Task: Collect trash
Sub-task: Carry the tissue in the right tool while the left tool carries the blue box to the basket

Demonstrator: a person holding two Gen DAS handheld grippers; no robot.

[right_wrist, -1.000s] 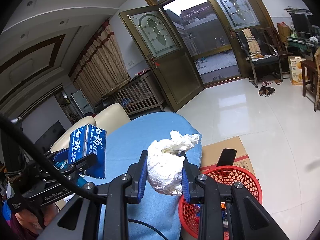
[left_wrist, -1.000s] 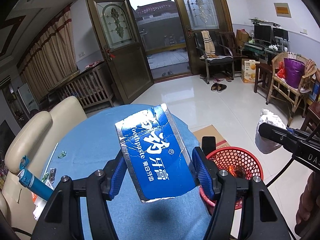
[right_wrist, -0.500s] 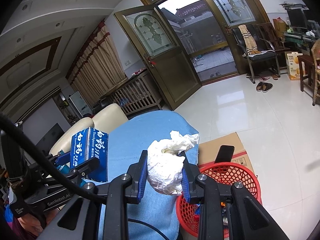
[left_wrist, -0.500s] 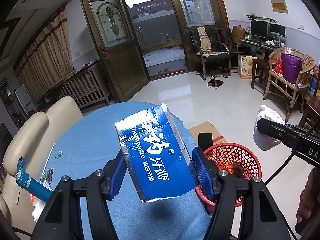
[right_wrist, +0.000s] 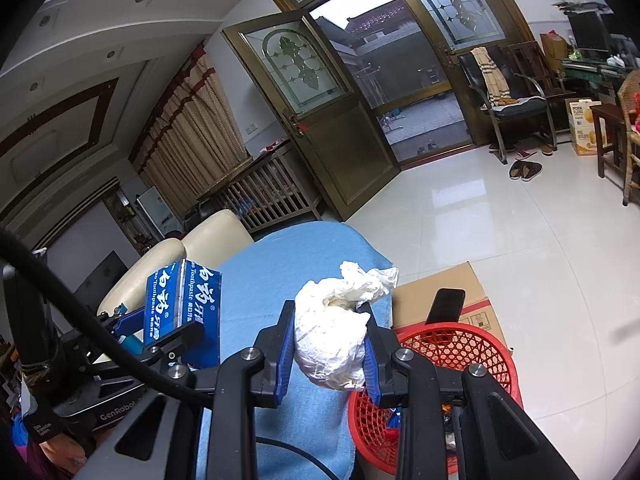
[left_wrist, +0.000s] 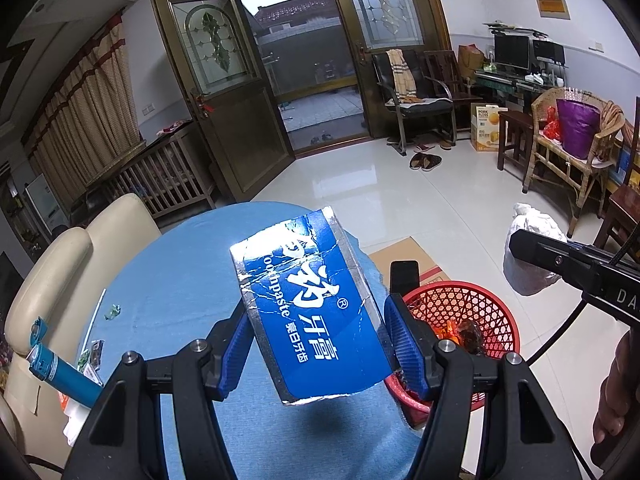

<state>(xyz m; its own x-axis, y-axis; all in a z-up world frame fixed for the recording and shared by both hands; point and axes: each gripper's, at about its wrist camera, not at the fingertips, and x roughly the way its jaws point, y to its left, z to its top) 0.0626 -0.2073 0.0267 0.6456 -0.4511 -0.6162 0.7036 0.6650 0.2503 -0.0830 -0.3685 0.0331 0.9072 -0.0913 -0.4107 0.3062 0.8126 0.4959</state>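
Note:
My left gripper [left_wrist: 320, 344] is shut on a blue and silver toothpaste box [left_wrist: 308, 304] and holds it above the blue-clothed table [left_wrist: 180, 280]. The box also shows in the right wrist view [right_wrist: 182, 304]. My right gripper [right_wrist: 328, 352] is shut on a crumpled white paper wad [right_wrist: 336, 340], held above the table's right edge, beside the red mesh basket [right_wrist: 460, 344]. The basket stands on the floor just right of the table in the left wrist view [left_wrist: 480, 312] and holds some trash.
Small wrappers [left_wrist: 112, 312] and a blue tube [left_wrist: 60, 376] lie on the table's left side. A flat cardboard box [left_wrist: 408, 256] and a black phone [left_wrist: 404, 276] sit behind the basket. A cream sofa [left_wrist: 52, 264] stands left. A white bag [left_wrist: 528, 264] lies on the tiled floor.
Both grippers have risen slightly with their loads. The views have tilted up a little, and the grips are unchanged.

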